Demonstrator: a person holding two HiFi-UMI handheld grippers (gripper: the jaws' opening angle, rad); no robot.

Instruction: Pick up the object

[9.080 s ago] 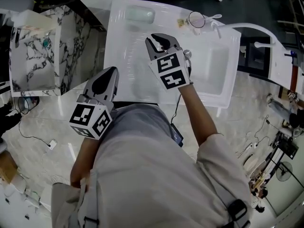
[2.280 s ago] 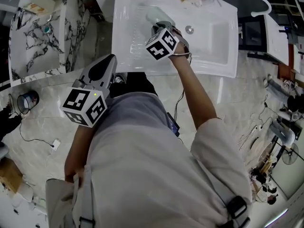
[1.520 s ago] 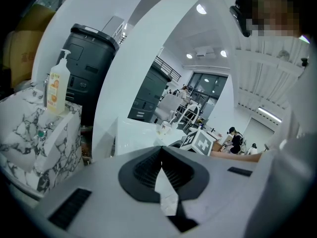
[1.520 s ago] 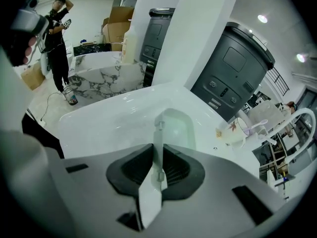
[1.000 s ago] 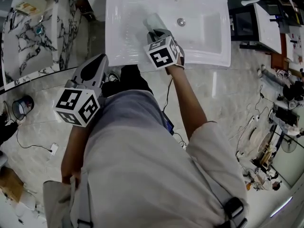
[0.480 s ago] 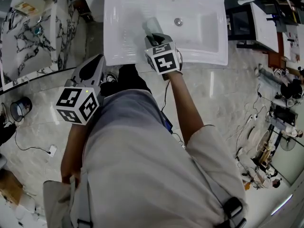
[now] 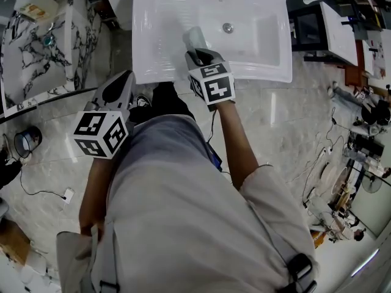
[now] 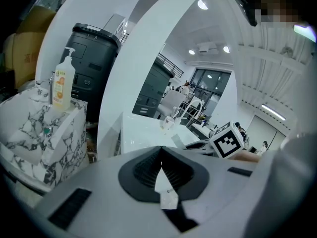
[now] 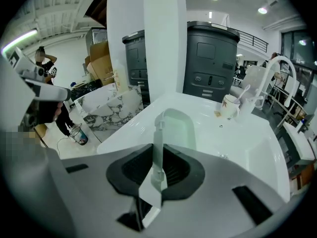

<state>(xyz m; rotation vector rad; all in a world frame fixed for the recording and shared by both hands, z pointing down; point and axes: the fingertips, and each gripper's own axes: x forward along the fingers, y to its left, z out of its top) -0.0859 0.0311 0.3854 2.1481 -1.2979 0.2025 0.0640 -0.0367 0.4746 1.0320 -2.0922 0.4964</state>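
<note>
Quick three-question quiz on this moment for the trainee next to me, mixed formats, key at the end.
1. What is the right gripper clamped on? A: a mug. B: the pale green dish. C: a pump bottle.
2. True or false: the left gripper has something between its jaws.
3. In the head view, on which side of the white sink does the marble stand sit?

Key: 1 B, it grips the dish by its rim. 2 false, the jaws are shut with nothing in them. 3 left.
</note>
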